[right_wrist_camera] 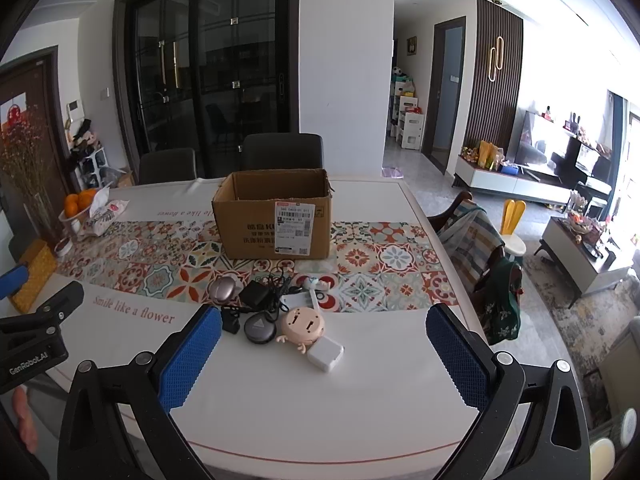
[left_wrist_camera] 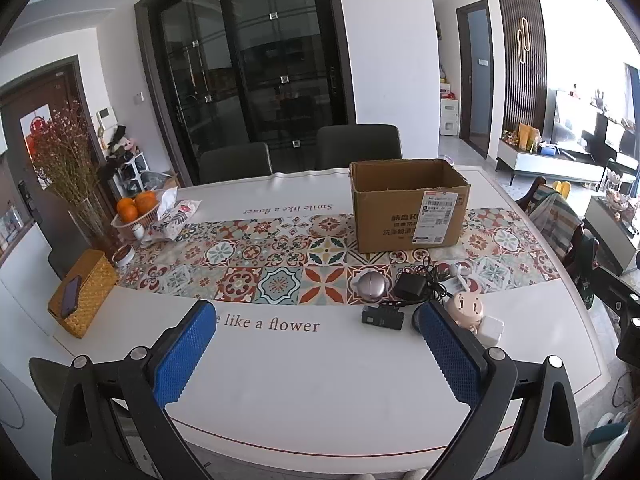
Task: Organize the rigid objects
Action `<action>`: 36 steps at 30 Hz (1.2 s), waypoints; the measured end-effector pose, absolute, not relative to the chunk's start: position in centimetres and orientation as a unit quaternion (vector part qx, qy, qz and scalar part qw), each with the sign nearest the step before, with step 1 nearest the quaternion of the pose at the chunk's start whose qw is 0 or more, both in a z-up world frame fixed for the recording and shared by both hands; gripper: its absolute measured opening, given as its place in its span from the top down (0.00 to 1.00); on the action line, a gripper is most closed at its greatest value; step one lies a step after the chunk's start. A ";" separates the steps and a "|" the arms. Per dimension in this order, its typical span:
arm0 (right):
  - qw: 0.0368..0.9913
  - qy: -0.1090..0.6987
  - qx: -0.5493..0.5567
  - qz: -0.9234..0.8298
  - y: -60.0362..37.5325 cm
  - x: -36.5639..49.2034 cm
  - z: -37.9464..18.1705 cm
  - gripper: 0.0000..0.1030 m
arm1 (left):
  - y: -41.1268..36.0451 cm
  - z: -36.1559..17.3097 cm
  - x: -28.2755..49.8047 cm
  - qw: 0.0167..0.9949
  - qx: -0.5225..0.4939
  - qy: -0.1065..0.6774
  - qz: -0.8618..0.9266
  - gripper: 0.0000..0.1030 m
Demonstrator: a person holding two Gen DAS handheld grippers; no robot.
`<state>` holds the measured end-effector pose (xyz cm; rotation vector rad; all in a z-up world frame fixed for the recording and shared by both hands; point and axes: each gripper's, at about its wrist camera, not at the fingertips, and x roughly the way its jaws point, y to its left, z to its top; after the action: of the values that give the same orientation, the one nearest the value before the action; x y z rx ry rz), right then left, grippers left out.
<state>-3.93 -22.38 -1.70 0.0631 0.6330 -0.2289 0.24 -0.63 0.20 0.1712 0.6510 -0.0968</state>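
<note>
Both tongs, the left gripper [left_wrist_camera: 314, 328] and the right gripper [right_wrist_camera: 323, 334], gaped wide and held nothing. Small gadgets [right_wrist_camera: 280, 316] lay clustered before the cardboard box [right_wrist_camera: 276, 220] on the table [right_wrist_camera: 320, 408], whose cloth read "Smile like a flower"; "GenRobot.AI" marked the left gripper's body.

place: home dining area | evidence: patterned dining table [left_wrist_camera: 280, 360], chairs [left_wrist_camera: 236, 162], oranges [left_wrist_camera: 136, 204] far left, tv lounge [right_wrist_camera: 560, 160] far right

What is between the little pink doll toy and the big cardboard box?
Between the pink doll toy and the cardboard box lie a white card and a black adapter with tangled cord, clearest in the right wrist view.
</note>
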 end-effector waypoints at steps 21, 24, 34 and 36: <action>0.944 0.308 0.028 -0.114 -22.7 -3.6 -1.2 0.00 | -0.8 0.4 0.7 0.942 0.083 0.319 -0.060 0.00; 0.944 0.307 0.028 -0.114 -22.7 -3.6 -1.1 0.00 | -0.9 0.4 0.7 0.942 0.084 0.319 -0.059 0.00; 0.945 0.307 0.027 -0.113 -22.7 -3.6 -1.1 0.00 | -0.9 0.4 0.7 0.942 0.084 0.318 -0.059 0.00; 0.945 0.307 0.026 -0.113 -22.7 -3.6 -1.1 0.00 | -0.9 0.4 0.7 0.942 0.083 0.319 -0.059 0.00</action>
<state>-3.58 -22.69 -1.08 0.0534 0.6254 -0.2303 0.67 -0.93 0.39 0.1700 0.6498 -0.1212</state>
